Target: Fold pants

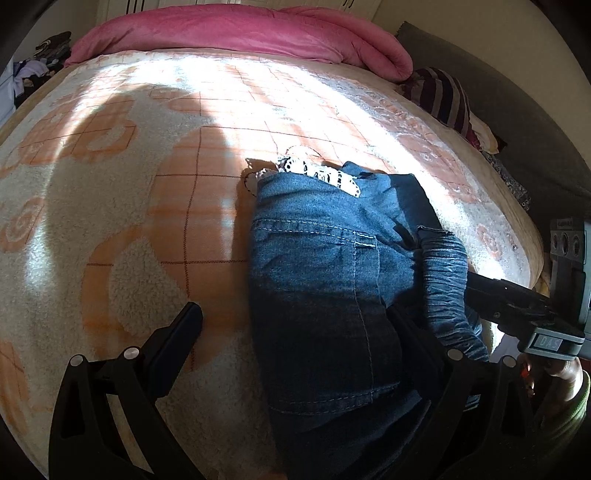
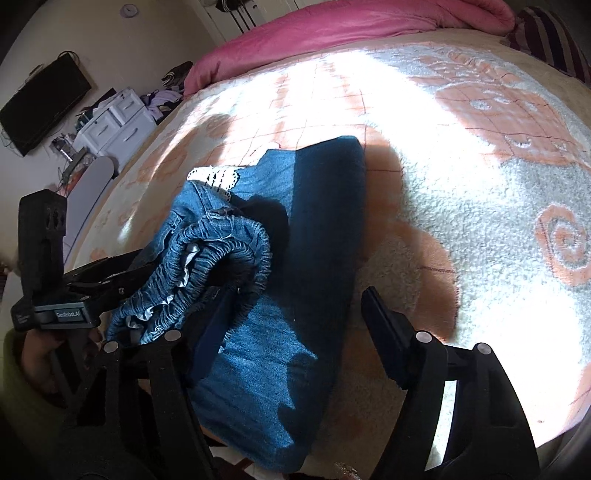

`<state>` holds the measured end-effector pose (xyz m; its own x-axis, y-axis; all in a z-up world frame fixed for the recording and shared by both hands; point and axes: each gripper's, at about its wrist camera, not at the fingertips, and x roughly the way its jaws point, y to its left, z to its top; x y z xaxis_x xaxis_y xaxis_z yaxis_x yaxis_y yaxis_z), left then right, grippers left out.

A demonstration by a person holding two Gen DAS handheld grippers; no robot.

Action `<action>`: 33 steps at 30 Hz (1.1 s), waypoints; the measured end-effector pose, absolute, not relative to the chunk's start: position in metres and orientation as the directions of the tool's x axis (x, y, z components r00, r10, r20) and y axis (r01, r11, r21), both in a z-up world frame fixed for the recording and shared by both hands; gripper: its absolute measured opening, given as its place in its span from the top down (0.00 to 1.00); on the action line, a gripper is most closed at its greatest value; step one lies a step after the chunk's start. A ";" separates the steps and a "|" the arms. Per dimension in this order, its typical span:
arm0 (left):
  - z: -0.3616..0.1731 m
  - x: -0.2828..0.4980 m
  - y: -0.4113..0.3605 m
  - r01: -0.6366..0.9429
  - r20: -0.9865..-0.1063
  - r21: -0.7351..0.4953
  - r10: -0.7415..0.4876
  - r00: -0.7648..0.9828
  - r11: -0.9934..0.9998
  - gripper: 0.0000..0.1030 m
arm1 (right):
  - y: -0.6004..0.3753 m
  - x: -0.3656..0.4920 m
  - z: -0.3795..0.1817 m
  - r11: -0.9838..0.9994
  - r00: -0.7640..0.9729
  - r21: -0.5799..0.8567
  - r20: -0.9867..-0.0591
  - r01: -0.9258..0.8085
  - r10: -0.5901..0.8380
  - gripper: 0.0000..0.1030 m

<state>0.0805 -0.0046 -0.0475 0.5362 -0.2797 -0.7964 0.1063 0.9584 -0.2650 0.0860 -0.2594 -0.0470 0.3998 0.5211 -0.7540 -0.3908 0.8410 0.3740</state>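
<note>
- Blue denim pants (image 1: 332, 280) lie as a compact, already doubled bundle on the fleece blanket (image 1: 122, 206) that covers the bed, close to its near edge and a little toward its right side. A white patterned belt (image 1: 325, 175) shows at the bundle's far end.
- The gathered elastic waistband (image 2: 221, 266) is raised off the top layer in a loop. This is probably because a gripper finger is hooked inside it to lift that end for the next fold.
- Left gripper (image 1: 295, 332): jaws stand wide open, straddling the bundle. One finger (image 1: 177, 332) rests over bare blanket on the bundle's left; the other lies against the denim on its right. It grips nothing. The wide stance appears to bracket the stack so it stays aligned.
- Right gripper (image 2: 291, 328): jaws also stand wide apart. One finger (image 2: 210, 332) passes through the waistband loop and carries it; the other finger (image 2: 384, 325) hangs over bare blanket beyond the bundle's right edge. The cloth is hooked, not pinched.
- A pink quilt (image 1: 240, 33) is rolled along the bed's far edge and a striped cloth (image 1: 443, 99) sits at the far right corner, both well apart from the pants.
- Judgement: the fold is largely complete; the raised waistband needs laying flat.
</note>
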 end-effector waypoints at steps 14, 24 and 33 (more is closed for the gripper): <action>-0.046 0.089 -0.034 0.198 -0.789 -0.234 -0.305 0.533 0.952 0.44 | -0.244 0.083 -0.049 0.778 0.381 0.378 -0.711 -0.501 0.591 0.77; -0.032 0.085 -0.031 0.196 -0.757 -0.250 -0.318 0.571 0.948 0.67 | -0.228 0.066 -0.021 0.760 0.460 0.298 -0.650 -0.578 0.605 0.89; 0.005 0.099 -0.016 0.175 -0.691 -0.209 -0.272 0.669 0.962 0.68 | -0.210 0.092 0.007 0.741 0.503 0.258 -0.594 -0.620 0.628 0.89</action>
